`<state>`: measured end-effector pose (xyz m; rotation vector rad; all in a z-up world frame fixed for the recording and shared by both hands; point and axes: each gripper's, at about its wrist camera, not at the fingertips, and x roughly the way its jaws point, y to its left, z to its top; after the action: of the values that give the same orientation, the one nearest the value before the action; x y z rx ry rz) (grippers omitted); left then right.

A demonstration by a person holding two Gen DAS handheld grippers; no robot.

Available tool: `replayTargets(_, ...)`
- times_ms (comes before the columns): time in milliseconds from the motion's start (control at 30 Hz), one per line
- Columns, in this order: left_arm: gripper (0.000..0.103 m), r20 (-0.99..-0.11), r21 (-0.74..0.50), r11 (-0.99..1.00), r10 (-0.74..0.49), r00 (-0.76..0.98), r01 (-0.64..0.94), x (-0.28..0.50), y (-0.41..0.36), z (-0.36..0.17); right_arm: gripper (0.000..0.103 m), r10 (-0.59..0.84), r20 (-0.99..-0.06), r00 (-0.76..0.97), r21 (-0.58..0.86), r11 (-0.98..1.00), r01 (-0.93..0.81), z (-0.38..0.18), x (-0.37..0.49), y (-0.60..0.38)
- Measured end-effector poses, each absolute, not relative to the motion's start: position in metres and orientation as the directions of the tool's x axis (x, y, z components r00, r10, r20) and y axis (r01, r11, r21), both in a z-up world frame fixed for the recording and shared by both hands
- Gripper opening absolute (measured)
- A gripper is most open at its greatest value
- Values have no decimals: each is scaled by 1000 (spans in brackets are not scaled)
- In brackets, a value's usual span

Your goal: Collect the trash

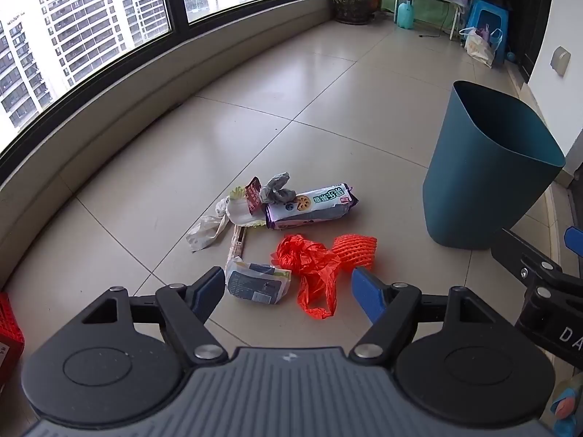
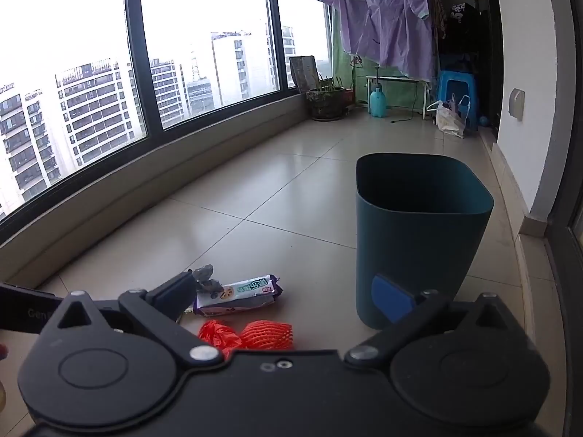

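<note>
A heap of trash lies on the tiled floor: a purple snack wrapper [image 1: 309, 205] [image 2: 238, 295], a crumpled grey scrap [image 1: 278, 187] [image 2: 206, 278], a white crumpled bag [image 1: 209, 227], a small printed packet [image 1: 257, 282], an orange plastic bag [image 1: 309, 273] [image 2: 215, 333] and an orange foam net [image 1: 355, 249] [image 2: 267, 335]. A dark teal bin [image 1: 484, 171] [image 2: 419, 233] stands upright to the right of the heap. My left gripper [image 1: 288, 289] hovers open above the packet and orange bag, holding nothing. My right gripper [image 2: 288, 296] is open and empty, near the bin.
A curved window wall with a low sill [image 1: 109, 134] runs along the left. At the far end stand a potted plant [image 1: 353, 5], a spray bottle [image 1: 405, 14], a blue stool [image 1: 486, 22] with a bag, and a drying rack with purple cloth [image 2: 386, 29]. A red object [image 1: 9, 324] sits at the left edge.
</note>
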<state>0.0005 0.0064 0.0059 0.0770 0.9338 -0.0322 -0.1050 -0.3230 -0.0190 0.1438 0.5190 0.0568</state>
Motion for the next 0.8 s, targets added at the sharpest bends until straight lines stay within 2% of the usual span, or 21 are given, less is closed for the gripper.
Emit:
replayTargets(133, 76, -805, 50, 997, 5, 593, 60, 1, 7, 3, 103, 75, -496, 865, 144, 990, -4, -18, -105, -321)
replayTargets(333, 76, -804, 53, 997, 5, 595, 64, 2, 6, 3, 100, 95, -530, 843, 210, 978, 22, -22, -100, -329)
replayTargets(800, 76, -801, 52, 996, 3, 598, 66, 2, 5, 4, 101, 82, -516, 853, 191, 981, 21, -24, -104, -324)
